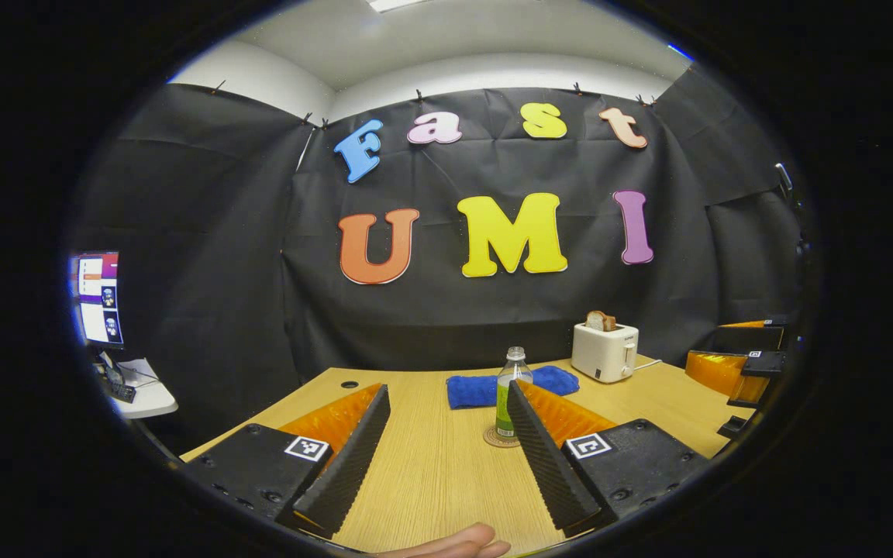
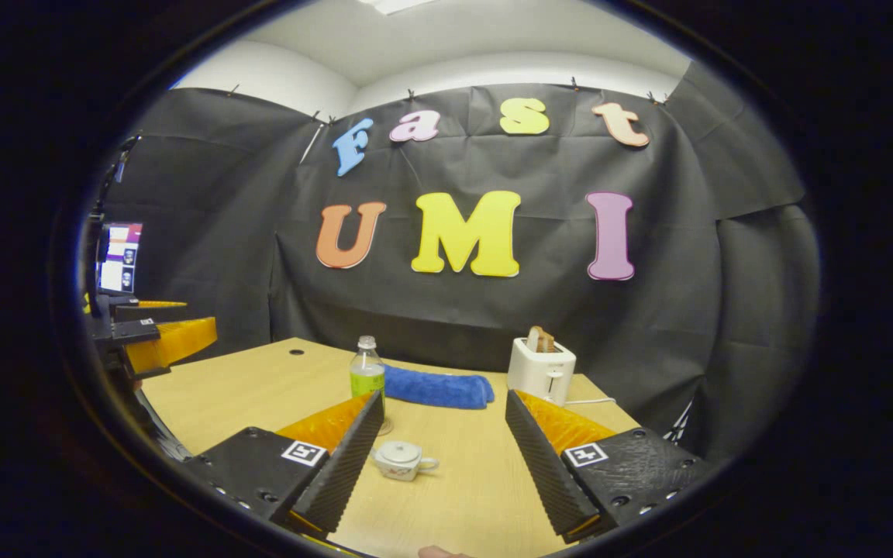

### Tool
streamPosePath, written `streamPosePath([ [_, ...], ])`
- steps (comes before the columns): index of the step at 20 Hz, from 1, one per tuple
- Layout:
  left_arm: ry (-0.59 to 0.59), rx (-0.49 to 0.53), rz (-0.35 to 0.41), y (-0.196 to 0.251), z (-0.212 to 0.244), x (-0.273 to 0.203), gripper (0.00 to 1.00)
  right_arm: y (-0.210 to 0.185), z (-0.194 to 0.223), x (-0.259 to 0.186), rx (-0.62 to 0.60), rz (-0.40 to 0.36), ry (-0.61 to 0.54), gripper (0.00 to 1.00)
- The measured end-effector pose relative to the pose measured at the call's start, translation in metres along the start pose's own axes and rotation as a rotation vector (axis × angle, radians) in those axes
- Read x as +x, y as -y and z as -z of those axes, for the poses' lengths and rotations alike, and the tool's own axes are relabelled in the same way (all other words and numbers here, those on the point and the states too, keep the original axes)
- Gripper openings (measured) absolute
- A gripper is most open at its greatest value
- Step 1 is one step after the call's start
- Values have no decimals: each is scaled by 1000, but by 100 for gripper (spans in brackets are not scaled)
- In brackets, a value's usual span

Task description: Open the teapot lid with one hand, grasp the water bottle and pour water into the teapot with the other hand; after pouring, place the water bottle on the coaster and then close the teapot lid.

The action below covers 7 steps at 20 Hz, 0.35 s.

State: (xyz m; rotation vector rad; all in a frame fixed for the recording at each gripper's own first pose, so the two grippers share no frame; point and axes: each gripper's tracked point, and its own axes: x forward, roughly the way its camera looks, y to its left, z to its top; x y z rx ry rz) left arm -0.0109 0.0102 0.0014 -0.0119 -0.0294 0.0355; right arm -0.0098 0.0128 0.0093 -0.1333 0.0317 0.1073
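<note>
A clear water bottle [image 1: 510, 384] with a green label stands upright on a round coaster [image 1: 495, 440] in the left gripper view, just behind the right finger. My left gripper [image 1: 446, 394] hovers over the table, open and holding nothing. In the right gripper view a small white teapot [image 2: 400, 459] sits on the table with its lid on, low between the fingers and nearer the left one. The bottle [image 2: 367, 370] rises behind that left finger. My right gripper [image 2: 443, 399] is open and empty. The left gripper [image 2: 160, 337] also shows at the far left there.
A folded blue towel [image 1: 477, 390] lies behind the bottle, and a white toaster [image 1: 604, 350] holding bread stands at the back right. The wooden table [image 1: 431, 465] ends at the black cloth wall. A monitor [image 1: 98, 298] sits at the left. A hand [image 1: 454, 544] shows at the bottom edge.
</note>
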Motion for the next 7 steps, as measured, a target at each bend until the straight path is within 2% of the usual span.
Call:
streamPosePath([
  [7, -1, -1, 7, 2, 0, 1, 95, 1, 5, -2, 11, 2, -7, 95],
])
